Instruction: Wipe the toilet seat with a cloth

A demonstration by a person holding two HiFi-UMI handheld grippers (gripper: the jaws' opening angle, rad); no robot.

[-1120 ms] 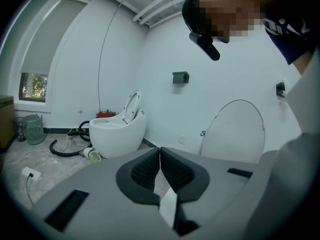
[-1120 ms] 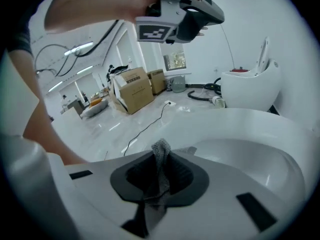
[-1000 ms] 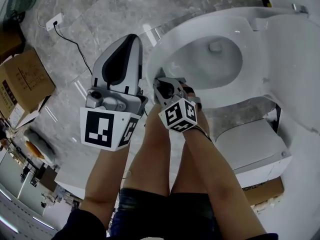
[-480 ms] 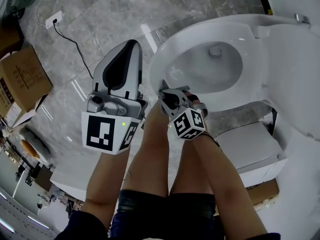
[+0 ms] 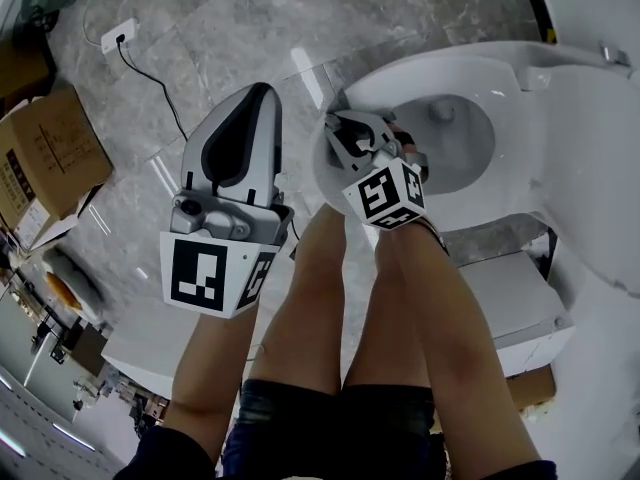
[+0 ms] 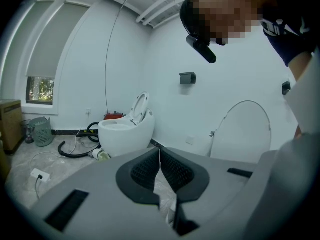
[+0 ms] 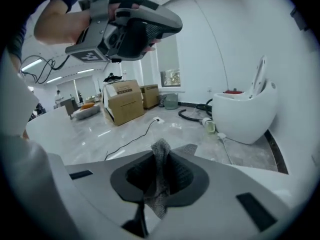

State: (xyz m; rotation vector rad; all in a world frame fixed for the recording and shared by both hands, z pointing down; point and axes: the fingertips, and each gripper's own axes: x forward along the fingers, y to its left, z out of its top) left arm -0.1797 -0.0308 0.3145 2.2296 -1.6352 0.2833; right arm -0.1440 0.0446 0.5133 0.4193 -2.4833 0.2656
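Grey cloth (image 7: 158, 194), clamped in right gripper (image 7: 161, 160)

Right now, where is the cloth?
The cloth is pinched between the jaws of the right gripper, clearest in the right gripper view. In the head view, that gripper is at the front rim of the toilet seat.

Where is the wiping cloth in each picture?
Head view: cannot be made out; only the right gripper that carries it shows, upper middle.
Left gripper view: not in it.
Right gripper view: cloth pinched in that gripper, bottom centre.
Shared landmark: the white floor socket with its cable.
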